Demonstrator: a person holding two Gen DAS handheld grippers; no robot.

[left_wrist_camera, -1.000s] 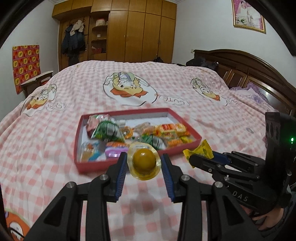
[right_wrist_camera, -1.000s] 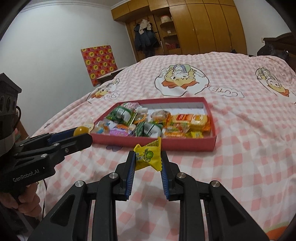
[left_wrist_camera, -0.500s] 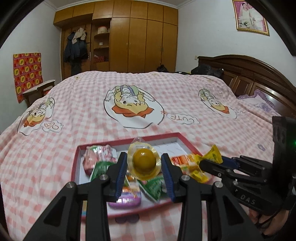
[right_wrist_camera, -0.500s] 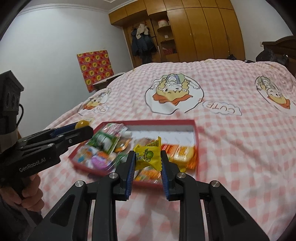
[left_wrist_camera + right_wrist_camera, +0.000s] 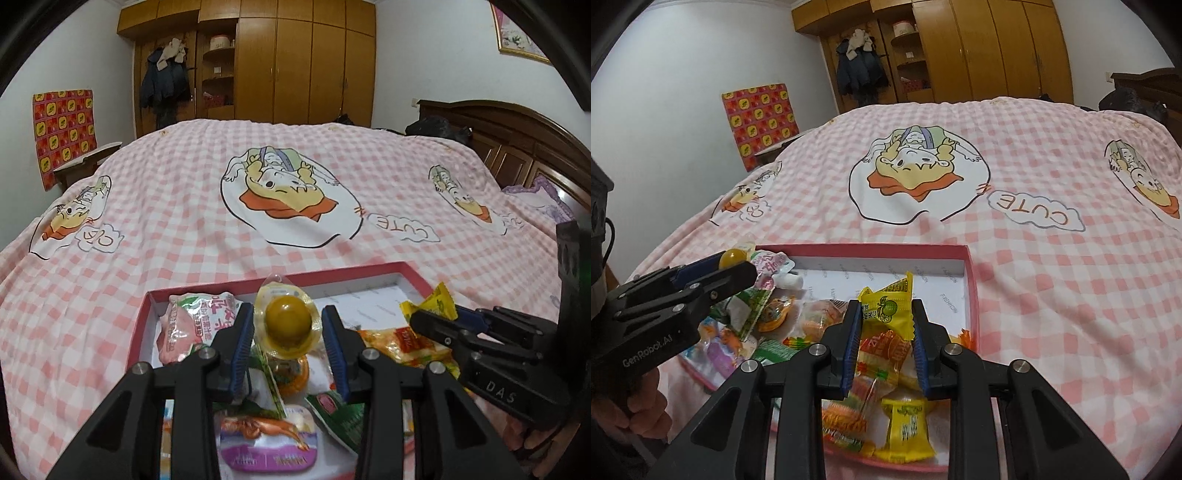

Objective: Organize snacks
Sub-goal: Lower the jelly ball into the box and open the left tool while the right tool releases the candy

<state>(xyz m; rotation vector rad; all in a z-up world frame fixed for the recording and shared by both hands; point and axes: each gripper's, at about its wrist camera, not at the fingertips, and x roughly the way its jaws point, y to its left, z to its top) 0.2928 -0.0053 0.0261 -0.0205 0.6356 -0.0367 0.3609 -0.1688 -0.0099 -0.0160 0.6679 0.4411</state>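
Hovering over a nearly full red box, left gripper clamps a jelly cup, right gripper a yellow candy; both unreleased.

Ahead of both grippers the far strip of the box floor lies bare, open to a pass. Below their fingers, heaped snacks crowd the near half. Beyond the far wall, the quilt lies open.
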